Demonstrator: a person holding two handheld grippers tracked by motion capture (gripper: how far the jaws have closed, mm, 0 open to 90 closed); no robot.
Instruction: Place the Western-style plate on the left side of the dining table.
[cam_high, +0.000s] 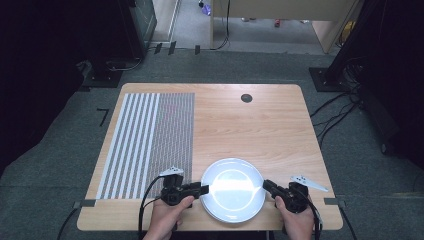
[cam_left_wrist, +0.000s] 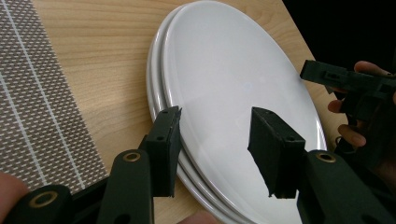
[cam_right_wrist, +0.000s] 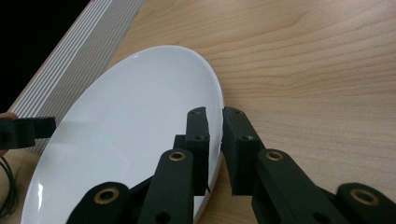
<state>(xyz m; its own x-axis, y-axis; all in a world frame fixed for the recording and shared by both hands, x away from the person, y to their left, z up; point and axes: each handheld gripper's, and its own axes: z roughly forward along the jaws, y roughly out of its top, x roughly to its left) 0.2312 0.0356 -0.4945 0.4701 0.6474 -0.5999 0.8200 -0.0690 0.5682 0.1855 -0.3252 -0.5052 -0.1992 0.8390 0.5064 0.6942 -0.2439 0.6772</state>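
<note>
Round white top plate (cam_high: 233, 187) face-up, no long axis; right gripper (cam_right_wrist: 215, 140) pinching its rim, left gripper (cam_left_wrist: 215, 149) spread across the opposite edge

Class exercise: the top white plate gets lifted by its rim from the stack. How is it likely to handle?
The top plate looks rigid, so it probably won't flex. Its glossy surface reflects light, so the right gripper, pinching the thin rim, may slip. It is probably breakable if dropped on the table. Plates beneath may shift.

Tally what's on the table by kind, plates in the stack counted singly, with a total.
Round white plates, stacked: 3 rims show at the left edge
Grey striped woven placemat: 1
Black hand-held grippers: 2, left, right
Total: 6
</note>
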